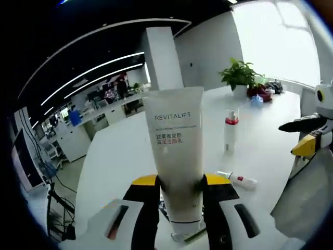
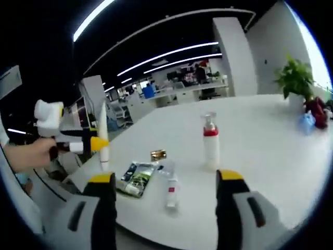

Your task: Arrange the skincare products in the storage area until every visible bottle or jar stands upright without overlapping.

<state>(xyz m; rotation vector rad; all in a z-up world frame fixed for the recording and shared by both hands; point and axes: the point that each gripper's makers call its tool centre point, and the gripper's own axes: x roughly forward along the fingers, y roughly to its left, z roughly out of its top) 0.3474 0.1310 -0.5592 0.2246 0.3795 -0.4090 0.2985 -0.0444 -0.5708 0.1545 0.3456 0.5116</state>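
My left gripper (image 1: 180, 183) is shut on a white REVITALIFT tube (image 1: 174, 135), held upright above the table with its cap end down between the jaws. In the right gripper view the same tube (image 2: 103, 136) appears edge-on at the left, in the left gripper (image 2: 70, 143) held by a hand (image 2: 26, 154). A pump bottle (image 1: 230, 130) with a red collar stands upright on the white table (image 1: 119, 161). A small clear bottle (image 1: 237, 179) lies on its side. My right gripper (image 2: 165, 179) is open over that lying bottle (image 2: 170, 188), beside the pump bottle (image 2: 210, 141).
A green sachet (image 2: 136, 178) lies flat near the table's (image 2: 260, 172) front edge, with a small gold item (image 2: 158, 154) behind it. A potted plant (image 1: 239, 75) and some small things stand at the far side. The right gripper (image 1: 312, 136) shows at the right edge.
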